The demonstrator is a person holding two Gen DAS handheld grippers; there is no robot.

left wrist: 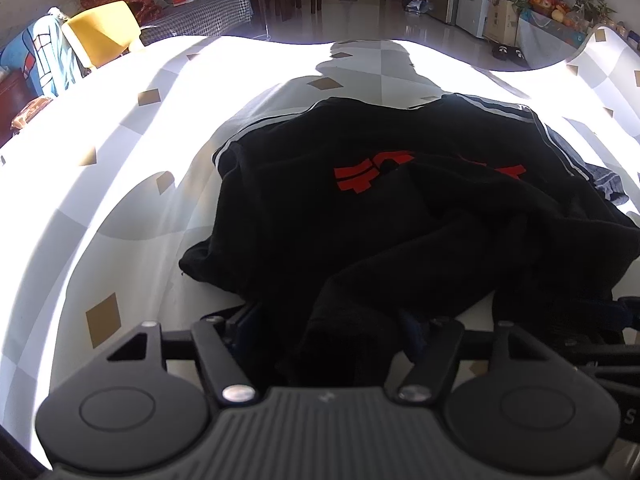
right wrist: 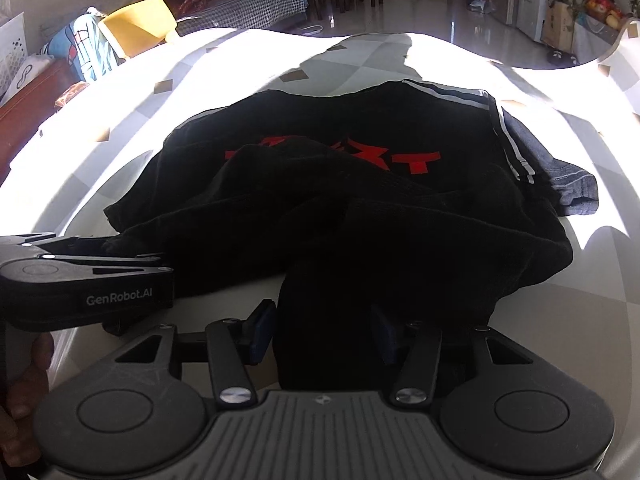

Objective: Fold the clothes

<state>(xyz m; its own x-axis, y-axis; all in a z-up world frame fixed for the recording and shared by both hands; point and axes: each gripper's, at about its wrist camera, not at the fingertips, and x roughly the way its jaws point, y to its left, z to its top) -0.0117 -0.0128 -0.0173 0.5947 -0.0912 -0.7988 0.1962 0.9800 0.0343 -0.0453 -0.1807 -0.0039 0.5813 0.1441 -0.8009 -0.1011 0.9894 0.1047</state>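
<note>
A black garment (left wrist: 380, 208) with red lettering on it and white stripes along its far and right edges lies rumpled on a desk (left wrist: 120, 200) covered in a pale cloth with grey checks and small tan diamonds. Strong sunlight falls over the cloth, and a person's shadow reaches across it to the far edge.

In the left wrist view, the left tool (left wrist: 332, 332) sits at the garment's near edge. A thick fold of the black cloth runs down between its two fingers — the blue pad of the left finger (left wrist: 244, 320) shows just beside the fold, while the right pad is mostly hidden by the cloth. The jaws stand partly apart; whether the pads press on the fold cannot be told from the pictures.

The right wrist view shows the right tool (right wrist: 324, 332) just beside the left one, also at the near edge. Here too a fold of the garment hangs between the blue pads, with the left pad (right wrist: 262, 330) seeming to stand a little clear of it — the cloth is too dark to settle a grip. A hand (right wrist: 24, 392) holds the left tool at the lower left of this view.

Beyond the desk stand a yellow chair (left wrist: 104, 28) and a sofa with a houndstooth cover (left wrist: 200, 12).
</note>
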